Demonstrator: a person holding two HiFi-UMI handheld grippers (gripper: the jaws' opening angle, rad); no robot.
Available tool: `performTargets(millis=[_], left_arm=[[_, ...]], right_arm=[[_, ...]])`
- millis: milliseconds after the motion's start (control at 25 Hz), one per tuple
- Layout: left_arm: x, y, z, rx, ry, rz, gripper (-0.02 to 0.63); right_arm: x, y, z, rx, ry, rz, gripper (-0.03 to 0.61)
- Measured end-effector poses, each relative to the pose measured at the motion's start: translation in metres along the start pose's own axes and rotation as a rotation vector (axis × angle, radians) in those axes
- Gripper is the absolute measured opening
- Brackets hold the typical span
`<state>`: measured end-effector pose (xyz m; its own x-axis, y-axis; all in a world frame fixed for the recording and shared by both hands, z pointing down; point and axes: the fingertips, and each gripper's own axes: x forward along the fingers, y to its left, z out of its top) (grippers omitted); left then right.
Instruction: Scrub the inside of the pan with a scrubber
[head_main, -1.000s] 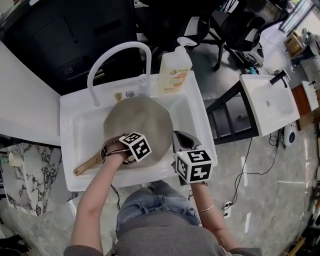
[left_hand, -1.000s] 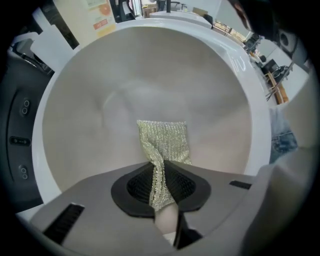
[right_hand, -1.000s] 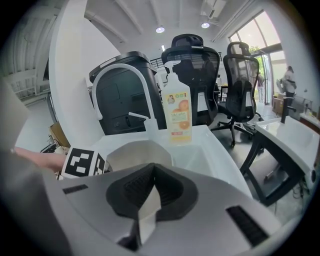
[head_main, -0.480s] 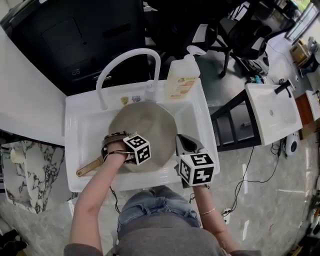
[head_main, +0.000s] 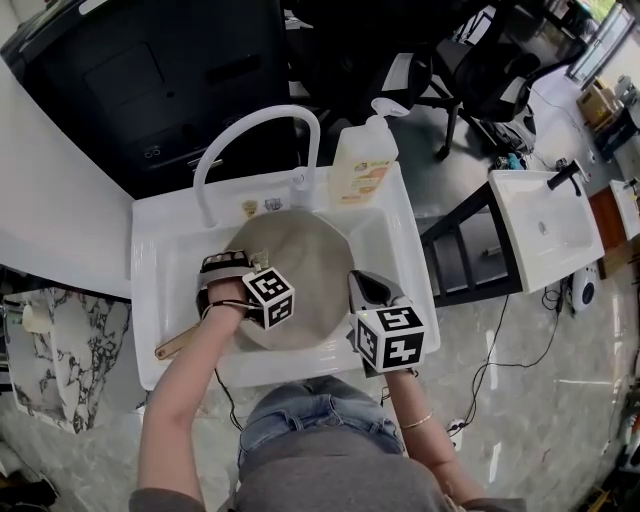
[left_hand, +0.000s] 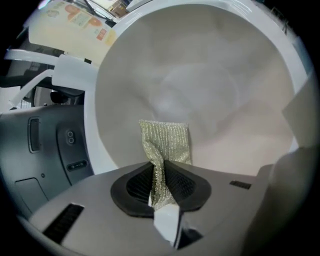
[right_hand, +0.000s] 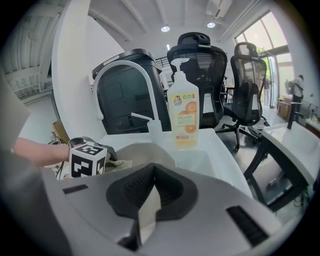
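A round grey pan lies in the white sink, its brown handle pointing to the front left. My left gripper is over the pan's left part, shut on a gold mesh scrubber. The scrubber hangs out past the jaws against the pan's pale inside. My right gripper is at the sink's front right rim, beside the pan. Its jaws are shut with nothing between them. From there the pan's rim and the left gripper's marker cube show.
A soap pump bottle stands on the sink's back rim beside a white arched faucet. A black cabinet is behind the sink. To the right are office chairs and a second white basin.
My left gripper has slid a little toward the far left of the pan with the scrubber in it. The right gripper has stayed at the rim.
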<state>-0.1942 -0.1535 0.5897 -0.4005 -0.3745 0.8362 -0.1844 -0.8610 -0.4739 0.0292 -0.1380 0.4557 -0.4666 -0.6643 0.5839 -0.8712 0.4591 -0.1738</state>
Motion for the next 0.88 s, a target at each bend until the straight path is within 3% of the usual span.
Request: performTargets(millis=[240,560,800,880], left_arm=[[-0.014,0.03,-0.001,-0.04,-0.066,0.173,0.072],[-0.056,0.064,0.002,-0.183,-0.266,0.408,0.072],[-0.09,0.07,0.003,-0.307,-0.432,0.488,0.071],[-0.102,0.069,0.002,-0.368,-0.483,0.481,0.072]], right_arm=[[-0.003,0.004,0.002,-0.013,-0.004,0.002,0.011],[-0.01,0.011,0.002,-0.022,-0.018,-0.009,0.011],[-0.019,0.018,0.002,-0.023,-0.05,-0.018,0.011],[-0.021,0.023,0.002,-0.021,-0.066,-0.007,0.011]])
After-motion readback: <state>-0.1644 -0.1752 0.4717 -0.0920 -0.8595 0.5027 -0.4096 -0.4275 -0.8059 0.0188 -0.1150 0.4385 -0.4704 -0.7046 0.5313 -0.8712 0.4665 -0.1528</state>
